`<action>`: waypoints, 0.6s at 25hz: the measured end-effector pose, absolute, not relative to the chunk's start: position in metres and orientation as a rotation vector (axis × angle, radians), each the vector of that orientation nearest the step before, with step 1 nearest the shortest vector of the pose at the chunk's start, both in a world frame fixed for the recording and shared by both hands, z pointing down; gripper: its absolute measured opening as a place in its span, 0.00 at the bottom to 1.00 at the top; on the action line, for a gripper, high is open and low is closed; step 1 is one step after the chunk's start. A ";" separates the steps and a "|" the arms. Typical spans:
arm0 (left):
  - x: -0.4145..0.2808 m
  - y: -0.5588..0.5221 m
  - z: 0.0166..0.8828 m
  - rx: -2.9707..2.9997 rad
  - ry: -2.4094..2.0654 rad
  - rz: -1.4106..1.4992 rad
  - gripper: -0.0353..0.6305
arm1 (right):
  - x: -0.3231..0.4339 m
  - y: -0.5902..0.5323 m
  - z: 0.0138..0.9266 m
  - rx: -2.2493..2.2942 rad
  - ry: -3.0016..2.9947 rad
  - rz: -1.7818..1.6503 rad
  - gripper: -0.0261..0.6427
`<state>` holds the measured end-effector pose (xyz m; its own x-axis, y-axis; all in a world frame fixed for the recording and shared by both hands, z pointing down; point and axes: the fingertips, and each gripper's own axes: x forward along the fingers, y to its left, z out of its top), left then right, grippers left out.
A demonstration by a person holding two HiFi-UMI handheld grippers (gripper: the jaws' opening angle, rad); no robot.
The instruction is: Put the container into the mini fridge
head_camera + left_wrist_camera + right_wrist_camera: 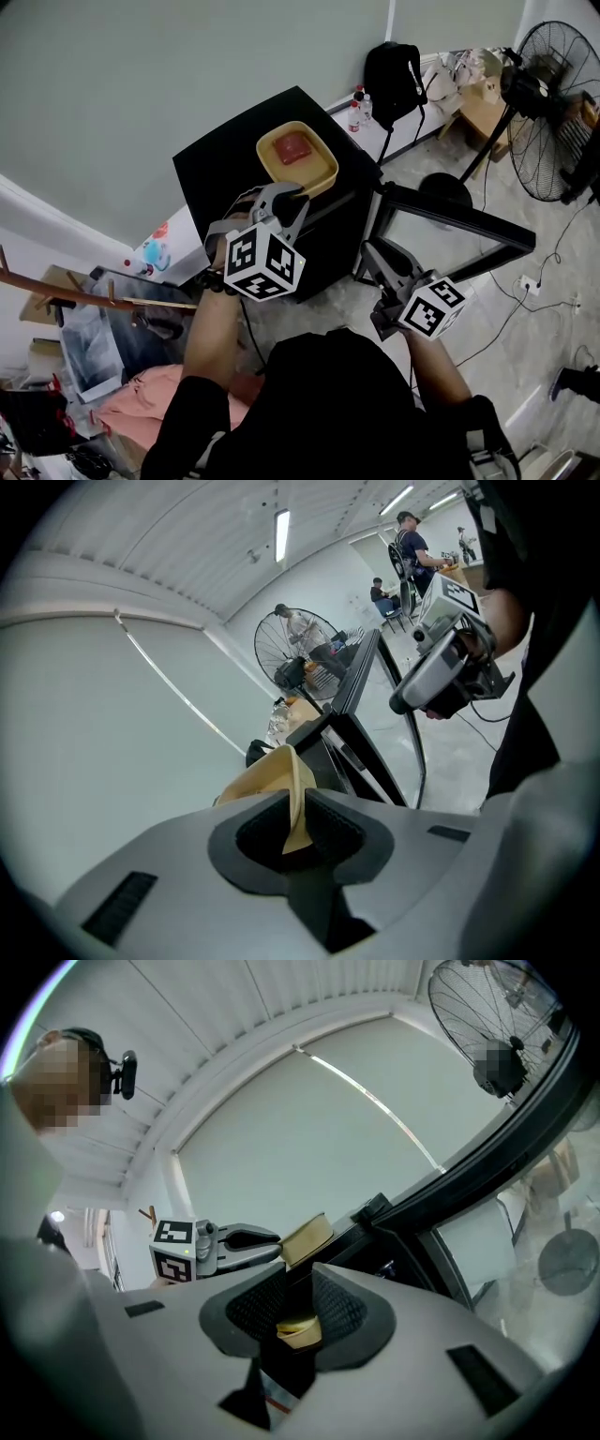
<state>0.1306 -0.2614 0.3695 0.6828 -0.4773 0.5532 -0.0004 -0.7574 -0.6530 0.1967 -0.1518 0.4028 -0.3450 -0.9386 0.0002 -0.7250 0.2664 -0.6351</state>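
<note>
A yellow container [298, 159] with something red inside sits on top of the black mini fridge [225, 169]. My left gripper [292, 199] is at its near rim. In the left gripper view the thin yellow rim [281, 780] runs down between the pads, and that gripper [298, 822] is shut on it. The fridge's glass door [459, 220] stands open to the right. My right gripper [370, 251] is at the door's inner edge, its jaws [298, 1302] close together on the black edge. A small tan patch shows low in that gap. The right gripper view also shows the container [307, 1237].
A standing fan [553, 112] is at the far right with cables on the floor near it. A black backpack [394, 80] and bottles [356, 111] sit behind the fridge by the wall. A wooden rack [56, 286] and clutter fill the left.
</note>
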 end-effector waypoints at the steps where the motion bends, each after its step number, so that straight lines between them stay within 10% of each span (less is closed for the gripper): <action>1: 0.128 -0.258 0.369 -2.272 0.353 -0.981 0.15 | 0.196 -0.152 0.402 -1.497 2.149 -0.803 0.19; 11: 0.094 -0.222 0.362 -2.363 0.303 -0.952 0.13 | 0.165 -0.168 0.408 -1.422 2.070 -0.977 0.20; 15: 0.082 -0.210 0.361 -2.384 0.304 -0.934 0.13 | 0.150 -0.181 0.401 -1.162 1.916 -1.133 0.42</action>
<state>0.0819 -0.2101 0.3614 0.7319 -0.3948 0.5554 -0.0082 -0.8201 -0.5722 0.1498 -0.1809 0.4014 -0.4203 -0.9045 -0.0725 -0.3725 0.2448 -0.8952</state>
